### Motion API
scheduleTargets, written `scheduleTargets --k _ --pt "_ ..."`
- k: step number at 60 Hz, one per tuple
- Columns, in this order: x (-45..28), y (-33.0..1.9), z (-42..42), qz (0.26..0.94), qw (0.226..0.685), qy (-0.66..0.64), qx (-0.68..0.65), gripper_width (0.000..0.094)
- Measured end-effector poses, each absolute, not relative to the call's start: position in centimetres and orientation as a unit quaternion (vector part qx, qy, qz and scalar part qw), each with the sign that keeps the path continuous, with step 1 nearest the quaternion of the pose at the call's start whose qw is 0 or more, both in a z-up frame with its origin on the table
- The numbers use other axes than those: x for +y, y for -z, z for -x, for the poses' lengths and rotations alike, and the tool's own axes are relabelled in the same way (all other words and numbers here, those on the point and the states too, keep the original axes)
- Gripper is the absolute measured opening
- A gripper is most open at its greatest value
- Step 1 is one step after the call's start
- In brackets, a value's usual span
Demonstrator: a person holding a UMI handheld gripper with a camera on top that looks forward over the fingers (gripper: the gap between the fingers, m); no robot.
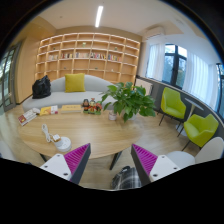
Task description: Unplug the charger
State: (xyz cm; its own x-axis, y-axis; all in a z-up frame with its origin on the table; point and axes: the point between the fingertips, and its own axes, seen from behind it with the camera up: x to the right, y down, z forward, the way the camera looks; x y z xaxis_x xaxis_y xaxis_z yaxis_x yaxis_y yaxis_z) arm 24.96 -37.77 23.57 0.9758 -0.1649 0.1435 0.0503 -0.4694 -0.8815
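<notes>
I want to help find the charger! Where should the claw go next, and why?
Probably ease forward and tilt down over the round wooden table. The open claw holds nothing, and no charger shows clearly yet; only the leafy green potted plant and small items I cannot identify sit there.

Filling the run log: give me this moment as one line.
gripper: open, holding nothing | over table | plant beyond fingers | charger: not seen | unplug: not started
</notes>
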Motion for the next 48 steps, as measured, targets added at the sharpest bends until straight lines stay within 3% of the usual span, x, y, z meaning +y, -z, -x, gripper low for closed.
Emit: scheduleTargets --k 7,16,24,34,48 --pt "-38.3 -23.4 -26.2 0.853 0.509 0.11 0.031 0.0841" --pt "-38.4 -19.7 -24.9 0.86 0.499 0.105 0.021 0.084" --pt "-38.0 -14.2 -21.5 0.876 0.477 0.076 -0.006 0.0843" --pt "-34.2 -7.9 -13.2 0.884 0.464 0.012 -0.047 0.084" --pt "-25.1 -4.5 -3.4 0.864 0.494 -0.046 -0.087 0.0842"
